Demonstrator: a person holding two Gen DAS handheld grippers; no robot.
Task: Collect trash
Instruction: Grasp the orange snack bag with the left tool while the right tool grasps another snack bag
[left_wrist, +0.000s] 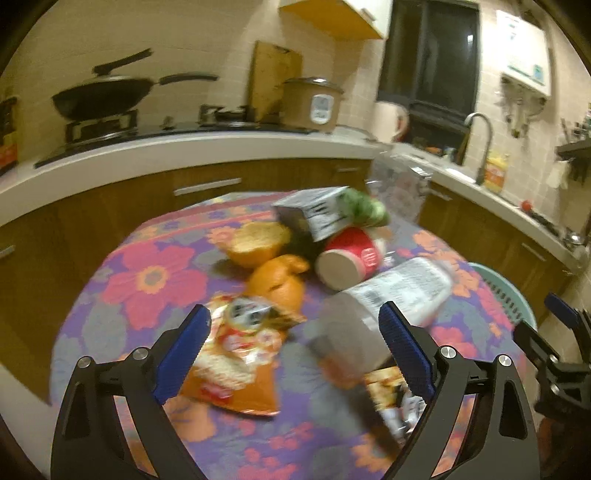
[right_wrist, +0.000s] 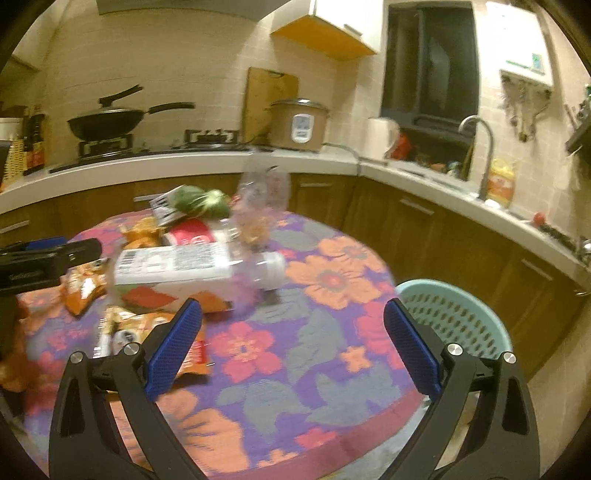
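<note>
Trash lies on a round table with a flowered cloth (left_wrist: 147, 280): an orange snack bag (left_wrist: 236, 354), orange peels (left_wrist: 277, 280), a red paper cup (left_wrist: 347, 258) on its side, a white plastic bottle (left_wrist: 399, 291) on its side, a carton with greens (left_wrist: 325, 210) and a clear plastic bag (left_wrist: 399, 188). My left gripper (left_wrist: 295, 332) is open above the snack bag and bottle. My right gripper (right_wrist: 293, 325) is open over the cloth (right_wrist: 332, 280), right of the bottle (right_wrist: 192, 264). A light green basket (right_wrist: 454, 314) stands beside the table at the right.
A kitchen counter (left_wrist: 184, 151) curves behind the table with a wok (left_wrist: 103, 96), a rice cooker (left_wrist: 314, 103), a kettle and a sink tap (left_wrist: 484, 147). Wooden cabinets run below it. The basket also shows in the left wrist view (left_wrist: 502, 291).
</note>
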